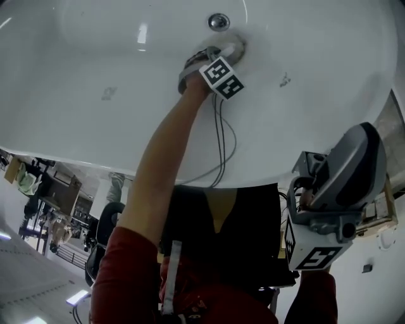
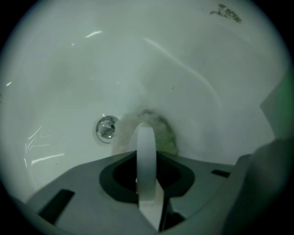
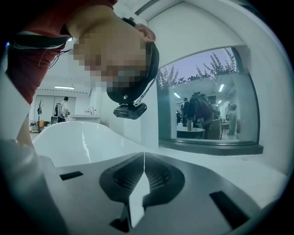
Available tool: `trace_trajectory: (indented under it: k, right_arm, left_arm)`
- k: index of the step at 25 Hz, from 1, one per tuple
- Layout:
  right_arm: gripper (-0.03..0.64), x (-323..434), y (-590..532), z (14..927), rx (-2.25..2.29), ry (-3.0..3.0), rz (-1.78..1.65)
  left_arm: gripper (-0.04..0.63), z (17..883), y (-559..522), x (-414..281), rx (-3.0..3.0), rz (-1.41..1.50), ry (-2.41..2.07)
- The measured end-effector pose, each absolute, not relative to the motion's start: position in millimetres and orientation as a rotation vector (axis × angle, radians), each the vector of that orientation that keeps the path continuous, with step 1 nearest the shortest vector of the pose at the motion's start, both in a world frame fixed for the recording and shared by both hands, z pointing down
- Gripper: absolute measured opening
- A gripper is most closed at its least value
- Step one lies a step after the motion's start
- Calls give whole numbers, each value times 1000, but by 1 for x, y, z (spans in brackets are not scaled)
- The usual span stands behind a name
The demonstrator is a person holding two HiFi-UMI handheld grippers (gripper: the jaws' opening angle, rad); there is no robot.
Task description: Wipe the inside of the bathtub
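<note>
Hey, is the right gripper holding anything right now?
No, in the right gripper view the right gripper has its jaws pressed together with nothing between them.

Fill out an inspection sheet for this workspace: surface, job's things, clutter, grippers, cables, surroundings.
Surface: glossy white bathtub; small dark smudges on its inside wall; round chrome drain fitting.
Job's things: grey-green crumpled cloth, against the tub wall beside the drain fitting.
Clutter: nothing seen.
Grippers: left gripper deep in the tub, shut on the cloth; right gripper shut, empty, held outside the tub.
Cables: thin dark cables trail from the left gripper across the tub wall.
Surroundings: large glass window with people behind it.
</note>
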State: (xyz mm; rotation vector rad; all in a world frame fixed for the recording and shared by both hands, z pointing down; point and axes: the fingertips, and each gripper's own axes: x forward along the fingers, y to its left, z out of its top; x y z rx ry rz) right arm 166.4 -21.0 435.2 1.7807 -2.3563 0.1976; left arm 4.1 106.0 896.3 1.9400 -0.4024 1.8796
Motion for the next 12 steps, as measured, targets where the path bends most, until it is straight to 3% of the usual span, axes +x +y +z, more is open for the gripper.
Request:
trace_trajectory:
  k: [12]
  right_arm:
    - [12, 160, -17, 417, 1796, -2332, 161]
  left_arm:
    - [92, 871, 105, -4, 1923, 1819, -500]
